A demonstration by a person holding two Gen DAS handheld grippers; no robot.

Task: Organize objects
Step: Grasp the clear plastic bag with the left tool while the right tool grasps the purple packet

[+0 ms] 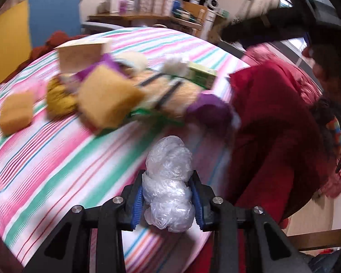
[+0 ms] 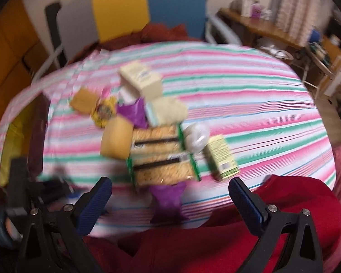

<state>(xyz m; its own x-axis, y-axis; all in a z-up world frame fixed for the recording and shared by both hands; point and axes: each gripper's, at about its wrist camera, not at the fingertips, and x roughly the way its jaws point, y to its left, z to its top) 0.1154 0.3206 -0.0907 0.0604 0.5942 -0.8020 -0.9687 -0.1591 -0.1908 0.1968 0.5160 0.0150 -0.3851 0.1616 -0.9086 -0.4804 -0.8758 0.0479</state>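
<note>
My left gripper (image 1: 168, 202) is shut on a crumpled clear plastic bag (image 1: 168, 182), held above the striped table near its front edge. A blurred pile of objects lies on the table beyond it: an orange sponge (image 1: 109, 102), a second sponge (image 1: 16, 113), a noodle pack (image 1: 170, 91), a green box (image 1: 202, 75), purple wrappers (image 1: 206, 109) and a beige box (image 1: 79, 56). My right gripper (image 2: 170, 195) is open, hovering over the near edge in front of the noodle pack (image 2: 159, 154), a purple wrapper (image 2: 168, 200) and the green box (image 2: 220, 154). Another crumpled plastic ball (image 2: 196, 136) lies by the pack.
The round table has a pink, green and white striped cloth (image 2: 261, 104). A person's red jacket (image 1: 272, 125) fills the near right side. Yellow and blue panels (image 2: 147, 6) stand behind, with a cluttered wooden desk (image 2: 261, 27) at the back right.
</note>
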